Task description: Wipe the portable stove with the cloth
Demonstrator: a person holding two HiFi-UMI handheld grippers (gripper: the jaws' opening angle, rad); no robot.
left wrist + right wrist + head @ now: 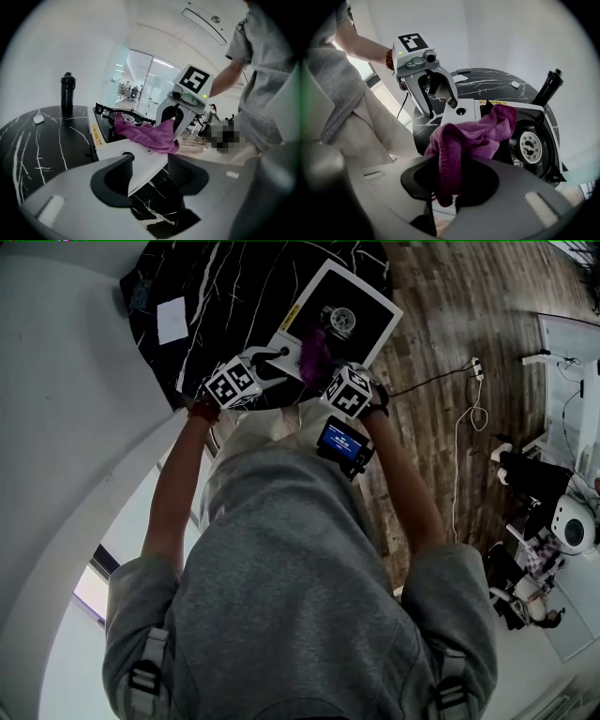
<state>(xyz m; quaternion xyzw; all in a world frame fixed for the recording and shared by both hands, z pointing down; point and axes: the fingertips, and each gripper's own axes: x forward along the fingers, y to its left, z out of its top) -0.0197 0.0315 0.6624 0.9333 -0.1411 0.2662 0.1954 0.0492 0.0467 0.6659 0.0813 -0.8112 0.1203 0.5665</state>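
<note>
The portable stove (352, 296) is white with a black top and stands at the near edge of a black marble table (234, 287). A purple cloth (480, 133) lies bunched over the stove's front panel beside the round burner (530, 143). My right gripper (452, 164) is shut on one end of the cloth and points steeply down at the stove (454, 117). My left gripper (150, 164) is closed on the stove's white near corner (140, 159), with both pads against it. The head view shows the two grippers, left (272, 360) and right (319, 367), side by side at the stove's near edge.
A black bottle (67, 93) stands at the back of the table, with a small white object (38, 118) near it. A white card (172, 320) lies on the tabletop. The stove sits close to the table's edge, with wooden floor and cables (469, 399) beyond.
</note>
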